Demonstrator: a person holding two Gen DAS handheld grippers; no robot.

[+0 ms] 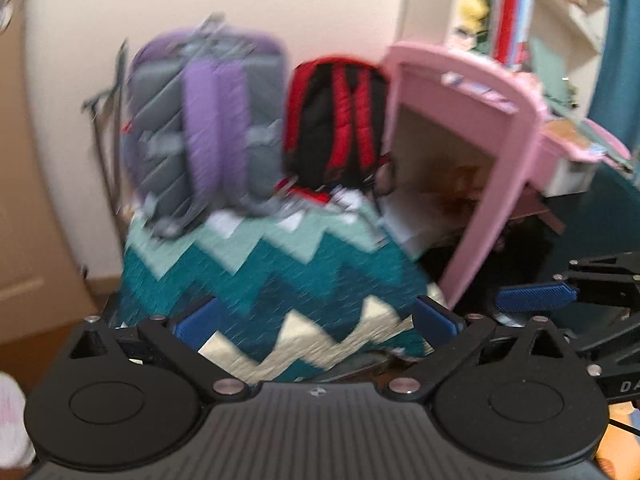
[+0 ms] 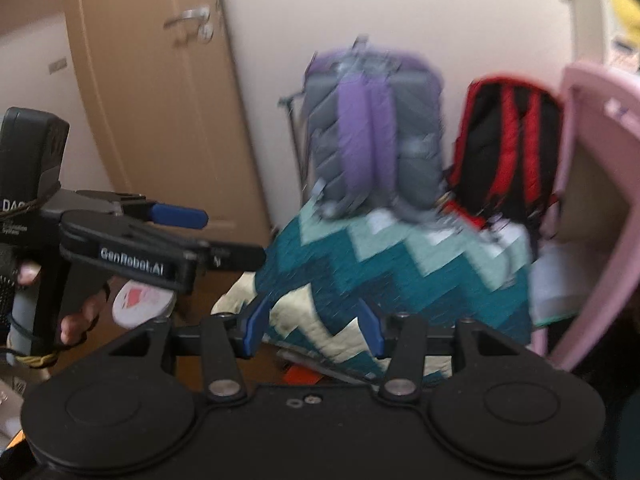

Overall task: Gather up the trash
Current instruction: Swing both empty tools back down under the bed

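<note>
While both views are smeared with blur, I can see my left gripper (image 1: 316, 314) spread as wide as it goes, its blue pads (image 1: 196, 316) far apart with nothing between them. My right gripper (image 2: 314, 330) also stands open, its blue fingers (image 2: 253, 328) set at a narrower gap and likewise holding nothing. In the right wrist view my left gripper shows from the side at the left edge, with a hand (image 2: 78, 320) wrapped on its grip; in the left wrist view one blue finger of my right gripper pokes in from the right edge.

Just beyond both pairs of fingers lies a zigzag blanket (image 1: 272, 276) in teal, pale green and cream, draped over something I cannot make out. On its far end stand two backpacks side by side against the pale wall (image 1: 224, 0): a grey and purple backpack (image 1: 208, 120) and, to its right, a red and black backpack (image 1: 336, 120). A pink frame (image 1: 500, 152) stands right of them, shelves (image 1: 520, 20) behind it, and a tan door (image 2: 152, 100) to the left.

As for trash, small white scraps (image 1: 224, 222) lie on the blanket at the foot of the backpacks, too blurred to identify. A round white and pink thing (image 2: 142, 302) sits on the floor under my left gripper.
</note>
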